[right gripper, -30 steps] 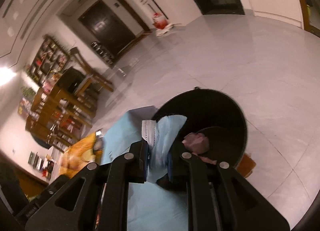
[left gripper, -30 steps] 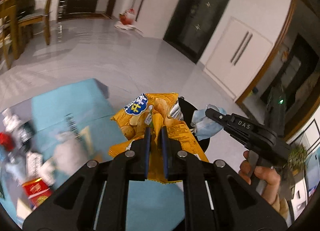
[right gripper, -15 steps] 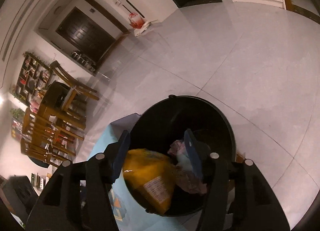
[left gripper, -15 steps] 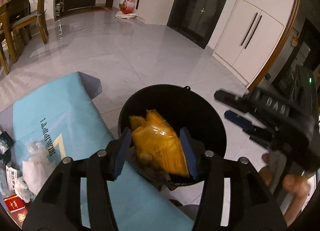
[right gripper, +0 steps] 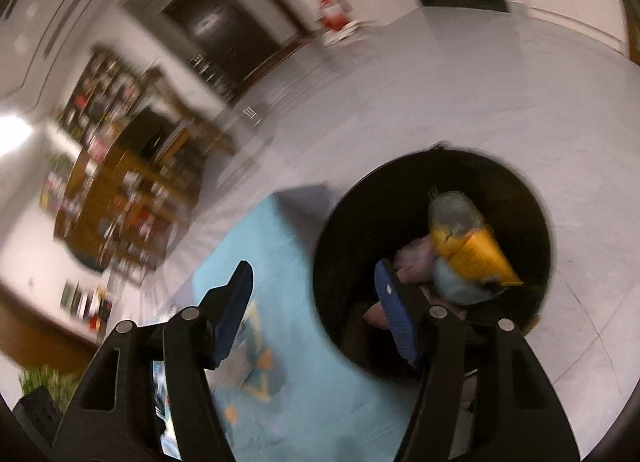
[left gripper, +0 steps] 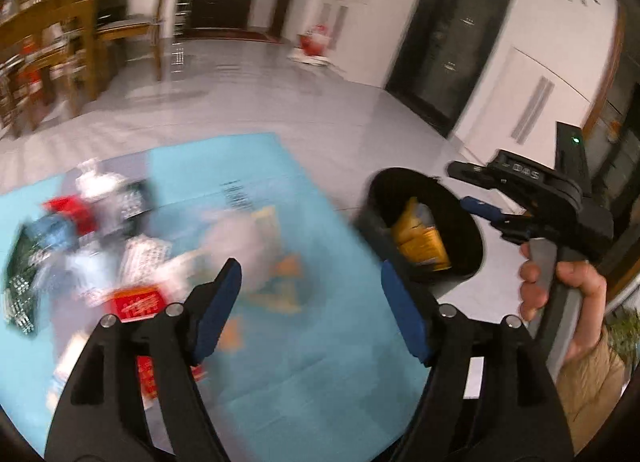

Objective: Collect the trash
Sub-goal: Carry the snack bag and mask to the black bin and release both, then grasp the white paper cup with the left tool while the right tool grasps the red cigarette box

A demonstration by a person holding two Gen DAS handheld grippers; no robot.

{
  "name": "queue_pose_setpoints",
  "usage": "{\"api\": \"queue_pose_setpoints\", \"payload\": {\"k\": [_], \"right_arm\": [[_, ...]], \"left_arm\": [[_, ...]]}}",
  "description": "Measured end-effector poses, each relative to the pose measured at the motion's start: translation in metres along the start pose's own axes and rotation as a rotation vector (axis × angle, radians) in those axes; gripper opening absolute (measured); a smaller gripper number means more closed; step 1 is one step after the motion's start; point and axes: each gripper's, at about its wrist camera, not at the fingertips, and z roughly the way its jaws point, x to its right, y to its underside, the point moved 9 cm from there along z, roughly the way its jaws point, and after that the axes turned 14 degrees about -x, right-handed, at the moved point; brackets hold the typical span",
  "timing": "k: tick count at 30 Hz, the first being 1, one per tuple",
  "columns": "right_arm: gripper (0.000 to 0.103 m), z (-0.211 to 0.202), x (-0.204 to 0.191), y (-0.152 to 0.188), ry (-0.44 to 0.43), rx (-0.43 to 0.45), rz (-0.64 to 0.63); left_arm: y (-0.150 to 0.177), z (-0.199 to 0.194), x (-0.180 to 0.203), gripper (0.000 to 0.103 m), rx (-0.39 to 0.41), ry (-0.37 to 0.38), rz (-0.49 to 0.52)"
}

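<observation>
Nearest: my left gripper, its 2 blue pads spread wide and opening further, with nothing between them. It points down over the blue mat, toward the blurred litter, so that a fresh piece can pass between the pads.

My right gripper likewise stands wide and is opening, empty; 1 pad overlaps the rim of the black bin in view, the other lies over the mat. I judge this gap suits a release just completed over the bin.

Middle ground, left wrist view: the loose trash pile lies on the mat's left part: red packets, white crumpled pieces, printed wrappers, too blurred to name singly. This is what remains to collect.

Beside the mat's right edge stands the bin, placed within reach of both hands. Inside it rest a yellow snack bag and pale blue material on top of pinkish scraps. The person's right hand grips the other tool's handle just beyond.

Farthest: grey tiled floor, wooden chairs, dark doors.
</observation>
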Motion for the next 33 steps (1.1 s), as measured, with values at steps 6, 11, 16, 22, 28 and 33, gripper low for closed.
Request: {"api": "queue_pose_setpoints", "payload": {"k": [6, 11, 16, 22, 28, 33], "right_arm": [[0.066, 0.024, -0.069, 0.047, -0.099, -0.151, -0.192], [0.070, 0.050, -0.119, 0.114, -0.140, -0.317, -0.363], [0.071, 0.088, -0.154, 0.175, -0.095, -0.466, -0.490], [0.072, 0.123, -0.160, 0.190, -0.019, -0.525, -0.527], [0.076, 0.145, -0.159, 0.196, 0.035, -0.520, -0.537], [0.076, 0.159, -0.160, 0.198, 0.053, -0.539, -0.541]], "left_arm": [[0.050, -0.054, -0.103, 0.079, 0.005, -0.136, -0.151], [0.092, -0.072, -0.150, 0.083, -0.038, -0.183, -0.195], [0.119, -0.055, -0.145, 0.085, -0.140, -0.166, -0.098], [0.124, -0.036, -0.149, 0.085, -0.166, -0.149, -0.028], [0.116, -0.020, -0.161, 0.085, -0.203, -0.148, -0.001], [0.114, -0.004, -0.153, 0.088, -0.258, -0.090, 0.055]]}}
